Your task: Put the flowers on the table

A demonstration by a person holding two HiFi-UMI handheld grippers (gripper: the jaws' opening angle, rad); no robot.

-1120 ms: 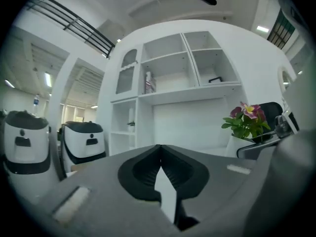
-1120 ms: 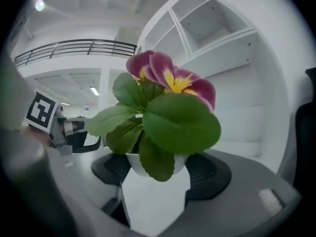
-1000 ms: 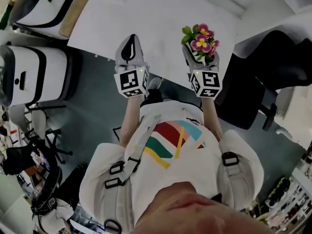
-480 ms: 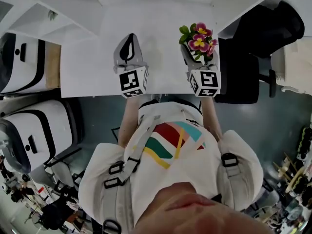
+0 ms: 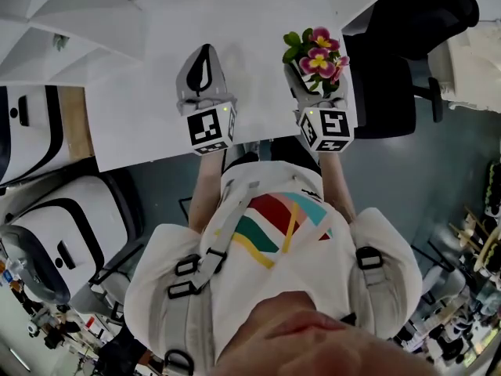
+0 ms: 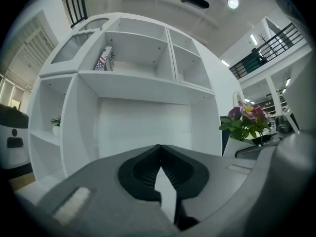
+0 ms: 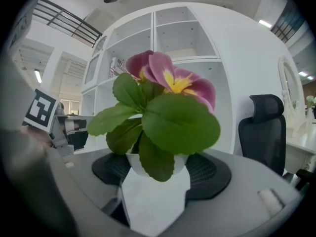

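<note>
Person: seen from above in the head view, with a white shirt [image 5: 274,233] with coloured stripes and both forearms reaching forward over the table's near edge.
Left gripper [image 5: 205,53]: jaws pressed together at the tips with nothing between them, as its own view [image 6: 159,147] shows; it hovers over the table, level with the other gripper.
Right gripper [image 5: 315,81]: jaws spread wide and clamped on either side of the white pot [image 6: 233,146]; in its own view [image 7: 158,168] the leaves fill the middle and hide most of the pot.
Flowers [image 5: 316,53]: pink blooms with yellow centres above green leaves [image 7: 168,107], upright, rising just beyond the right gripper's jaw tips.
Flowers' place: over the table's right part, near its right edge; whether the pot's base touches the top cannot be judged.
Table [image 5: 149,124]: white, under both grippers.
Side views: the left gripper view catches the flowers [image 6: 245,120] off to its right; the right gripper view catches the left gripper's marker cube [image 7: 42,107] off to its left.
Chair [image 5: 391,92]: black, just beside the table's right edge, its high back clear in the right gripper view [image 7: 261,127].
Shelves [image 6: 133,78]: white open compartments behind the table, one holding a small box [image 6: 105,59].
</note>
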